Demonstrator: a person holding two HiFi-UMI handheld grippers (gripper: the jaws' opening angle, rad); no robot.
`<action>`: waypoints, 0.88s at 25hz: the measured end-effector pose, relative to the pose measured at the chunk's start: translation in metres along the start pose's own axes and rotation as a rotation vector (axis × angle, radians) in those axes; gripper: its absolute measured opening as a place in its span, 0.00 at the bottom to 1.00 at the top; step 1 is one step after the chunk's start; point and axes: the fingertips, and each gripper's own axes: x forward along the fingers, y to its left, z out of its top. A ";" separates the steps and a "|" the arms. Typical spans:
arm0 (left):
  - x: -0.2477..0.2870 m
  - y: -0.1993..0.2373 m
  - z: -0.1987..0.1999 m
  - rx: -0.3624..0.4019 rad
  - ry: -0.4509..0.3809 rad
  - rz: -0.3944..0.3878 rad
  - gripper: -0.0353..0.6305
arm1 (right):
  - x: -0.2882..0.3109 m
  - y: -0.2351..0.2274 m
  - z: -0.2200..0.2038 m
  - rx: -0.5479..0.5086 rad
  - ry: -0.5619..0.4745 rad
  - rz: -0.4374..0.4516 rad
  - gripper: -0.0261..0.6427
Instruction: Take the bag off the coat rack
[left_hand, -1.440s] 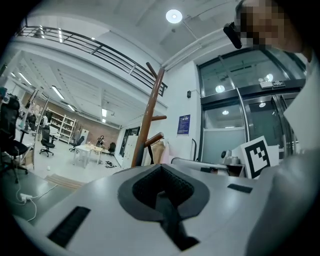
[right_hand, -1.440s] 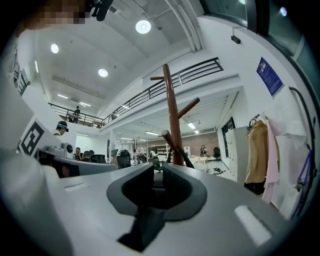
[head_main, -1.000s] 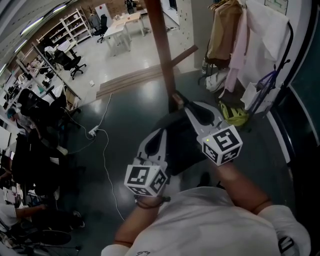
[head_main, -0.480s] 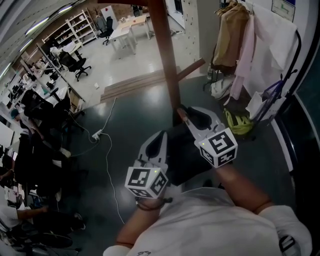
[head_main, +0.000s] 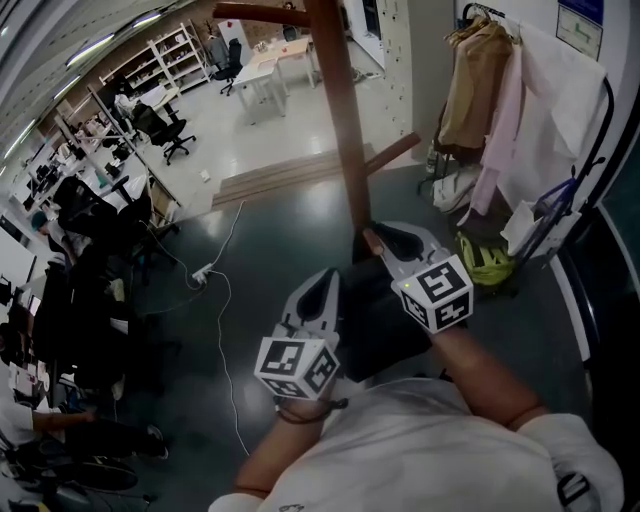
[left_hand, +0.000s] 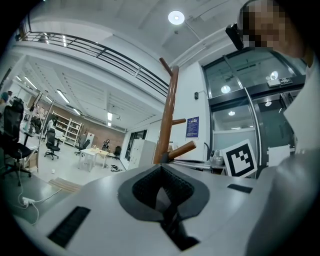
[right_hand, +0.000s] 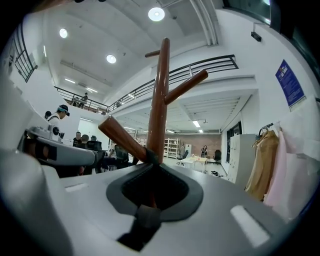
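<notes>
The brown wooden coat rack (head_main: 345, 130) rises right in front of me, and its pole runs down to the floor between my two grippers. In the right gripper view the coat rack (right_hand: 159, 100) is very close, and the pegs that show are bare. From the left gripper the coat rack (left_hand: 167, 115) shows a little further off. No bag shows clearly on it. A dark mass (head_main: 375, 310) lies under the grippers, and I cannot tell what it is. The left gripper (head_main: 325, 278) and the right gripper (head_main: 372, 232) both point at the pole, jaws shut and holding nothing.
A clothes rail with coats (head_main: 490, 90) stands at the right wall, with bags (head_main: 485, 255) on the floor below it. Wooden boards (head_main: 290, 170) lie beyond the pole. A white cable and power strip (head_main: 205, 272) cross the floor at left, near office chairs (head_main: 80, 220).
The head view has tilted up a little, so more of the pole and a top peg show. Both grippers stay close to the pole, still shut.
</notes>
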 end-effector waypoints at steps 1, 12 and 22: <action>-0.001 0.000 0.000 0.000 0.000 0.001 0.06 | -0.001 0.001 0.001 0.001 -0.004 0.001 0.09; -0.022 -0.012 0.007 0.014 -0.019 -0.003 0.06 | -0.027 0.008 0.017 0.046 -0.069 -0.022 0.07; -0.053 -0.031 0.029 0.026 -0.064 -0.042 0.06 | -0.072 0.029 0.062 0.032 -0.160 -0.055 0.07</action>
